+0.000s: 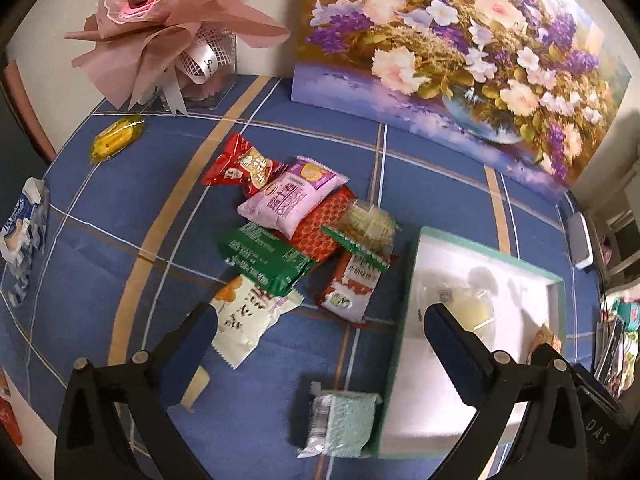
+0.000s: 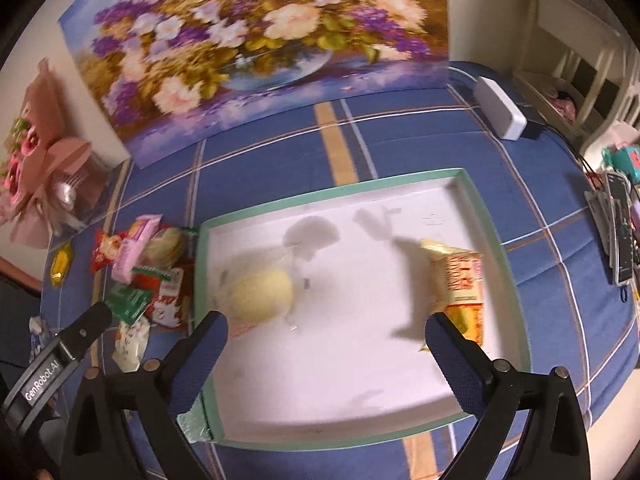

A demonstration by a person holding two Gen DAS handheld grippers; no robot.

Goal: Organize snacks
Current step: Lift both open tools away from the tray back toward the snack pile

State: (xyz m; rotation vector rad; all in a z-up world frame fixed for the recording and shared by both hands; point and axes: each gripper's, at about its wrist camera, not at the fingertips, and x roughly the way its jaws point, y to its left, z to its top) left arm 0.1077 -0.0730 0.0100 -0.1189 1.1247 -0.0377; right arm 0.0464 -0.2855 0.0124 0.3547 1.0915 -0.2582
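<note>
Both the left gripper (image 1: 320, 332) and the right gripper (image 2: 326, 334) spread their fingers wide, holding nothing. Two snacks lie in the tray (image 2: 496, 216) at frame centre; a pile of seven packets (image 1: 296, 232) sits left of it on the surface (image 1: 120, 248).

Both wrist cameras look steeply down past their own fingers at the blue checked cloth (image 1: 100, 248), from fairly near. The left view centres on the snack pile (image 1: 296, 232); the right sits over the green-rimmed tray (image 2: 516, 264). Both views share tray, pile and flower painting (image 1: 460, 52).
</note>
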